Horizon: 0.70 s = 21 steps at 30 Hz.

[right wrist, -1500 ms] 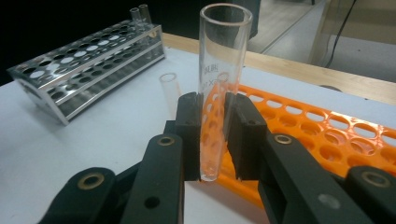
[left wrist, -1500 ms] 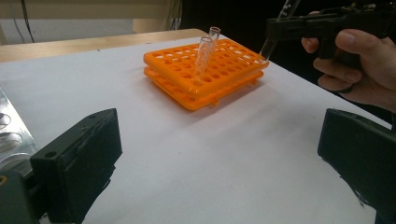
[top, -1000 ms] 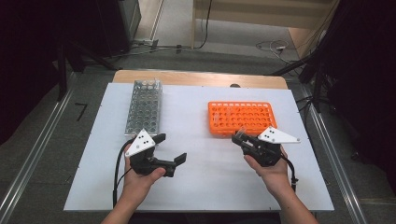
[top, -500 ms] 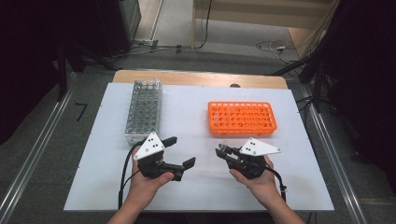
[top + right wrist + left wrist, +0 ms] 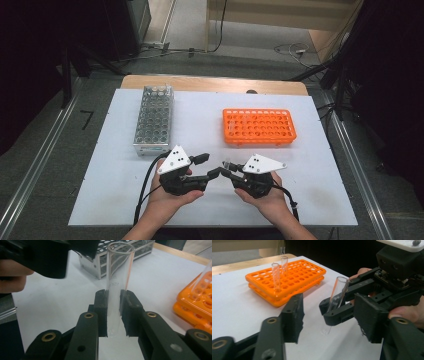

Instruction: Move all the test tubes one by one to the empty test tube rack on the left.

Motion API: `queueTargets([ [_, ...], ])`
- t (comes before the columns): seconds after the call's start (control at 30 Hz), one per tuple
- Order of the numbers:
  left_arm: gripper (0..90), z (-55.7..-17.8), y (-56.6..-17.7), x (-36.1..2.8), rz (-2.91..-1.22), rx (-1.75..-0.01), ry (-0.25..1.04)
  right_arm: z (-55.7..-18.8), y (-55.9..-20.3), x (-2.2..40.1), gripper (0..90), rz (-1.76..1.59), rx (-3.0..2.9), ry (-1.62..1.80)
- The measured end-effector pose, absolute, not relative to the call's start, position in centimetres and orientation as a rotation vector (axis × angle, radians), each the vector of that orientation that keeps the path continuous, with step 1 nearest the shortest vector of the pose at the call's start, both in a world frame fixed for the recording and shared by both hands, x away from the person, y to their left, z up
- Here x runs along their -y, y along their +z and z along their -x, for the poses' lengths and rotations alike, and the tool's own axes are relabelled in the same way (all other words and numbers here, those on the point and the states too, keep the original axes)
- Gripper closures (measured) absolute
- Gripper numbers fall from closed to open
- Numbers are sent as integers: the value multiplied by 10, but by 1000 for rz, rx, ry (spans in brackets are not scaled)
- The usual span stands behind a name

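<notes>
A clear glass test tube (image 5: 117, 277) stands upright between the pads of my right gripper (image 5: 114, 293), which is shut on its lower half. In the high view, my right gripper (image 5: 226, 168) and left gripper (image 5: 206, 166) meet tip to tip near the table's front edge. From the left gripper view, the tube (image 5: 338, 296) stands between the two jaws of my left gripper (image 5: 332, 317). Those jaws have just been closing, but a gap shows on each side of the glass. An orange rack (image 5: 259, 127) lies behind, with two tubes (image 5: 276, 277) standing in it.
A metal rack (image 5: 154, 120) with several empty holes stands at the back left of the white table (image 5: 110, 190). The orange rack (image 5: 197, 305) sits close on the right in the right gripper view. Metal rails run along both sides of the table.
Both hands have moved toward each other at the front of the table. The left gripper's jaws have narrowed and now flank the tube that the right gripper holds.
</notes>
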<state>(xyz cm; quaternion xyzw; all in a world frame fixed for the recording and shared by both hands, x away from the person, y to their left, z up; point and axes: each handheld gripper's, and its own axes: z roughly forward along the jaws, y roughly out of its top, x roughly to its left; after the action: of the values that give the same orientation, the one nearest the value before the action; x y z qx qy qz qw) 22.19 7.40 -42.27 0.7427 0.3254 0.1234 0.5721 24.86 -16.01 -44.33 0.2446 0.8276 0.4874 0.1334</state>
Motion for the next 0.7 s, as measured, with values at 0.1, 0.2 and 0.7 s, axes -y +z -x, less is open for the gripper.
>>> queueTargets([
  [0.1, 511, -222, -422, -70, -1745, -748, 285, -246, -443, 156, 737, -694, -2412, 1410],
  [0.2, 560, -221, -423, -67, -1755, -735, 282, -245, -443, 152, 737, -677, -2422, 1409],
  [0.7, 726, -220, -424, -59, -1771, -719, 297, -237, -441, 142, 737, -629, -2457, 1415],
])
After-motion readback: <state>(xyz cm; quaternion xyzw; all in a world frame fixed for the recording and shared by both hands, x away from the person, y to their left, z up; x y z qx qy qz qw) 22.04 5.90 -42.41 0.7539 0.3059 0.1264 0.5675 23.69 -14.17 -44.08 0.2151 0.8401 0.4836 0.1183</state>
